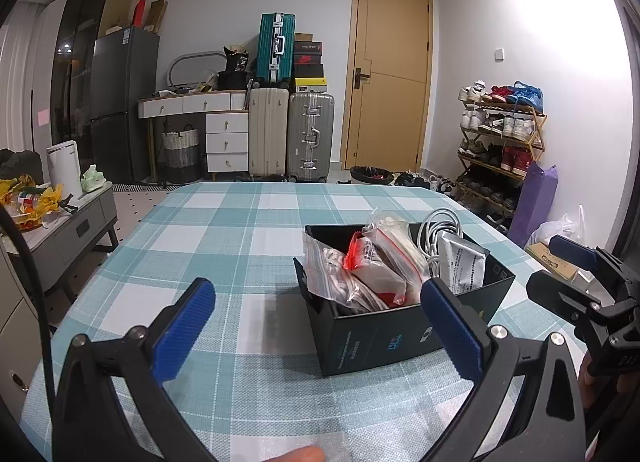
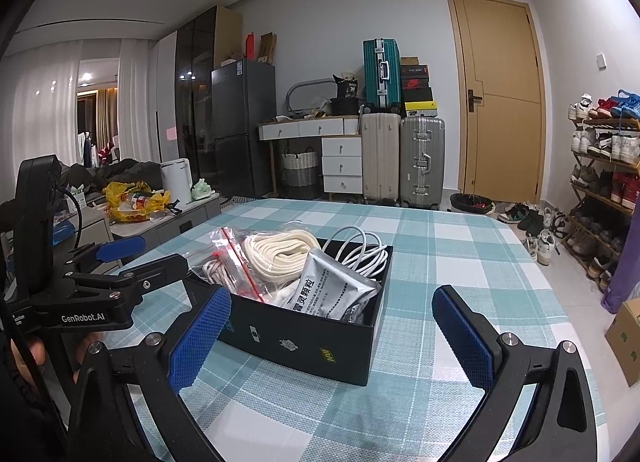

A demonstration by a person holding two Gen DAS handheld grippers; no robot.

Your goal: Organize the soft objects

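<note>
Plainly, both tools stood wide apart and held nothing. The left tool (image 1: 316, 326) hovered low over the checked tabletop (image 1: 224, 230), its blue-padded fingers (image 1: 182, 332) spread so that the near left corner of the black box (image 1: 380, 336) sat between them, just ahead of the right finger. The right tool (image 2: 330, 332) was likewise spread, with the same black box (image 2: 320, 338) directly in front of it and close to its left finger; bare cloth of the tabletop (image 2: 440, 246) lay ahead of its right finger.

Inside the box, nearest the left tool, lay zip bags with red seals (image 1: 374, 262) holding pale and reddish contents that could not be read clearly through the plastic. From the right tool's camera, a bundle of cream rope (image 2: 280, 252) sat in a clear bag towards the far left of the box, a coiled white cable (image 2: 360, 252) lay at its far end, and a silver foil sachet (image 2: 328, 292) with printed characters leaned at the near side, tilted against the other things.

The right tool (image 1: 576, 262) showed at the far right of the left camera's view, beside the box, and the left tool (image 2: 120, 258) showed at the left of the right camera's view, also open. Part of a fingertip (image 1: 298, 454) appeared at the bottom edge beneath the left tool. Beyond the tabletop stood suitcases (image 2: 400, 158) and a shoe rack (image 1: 500, 150).
</note>
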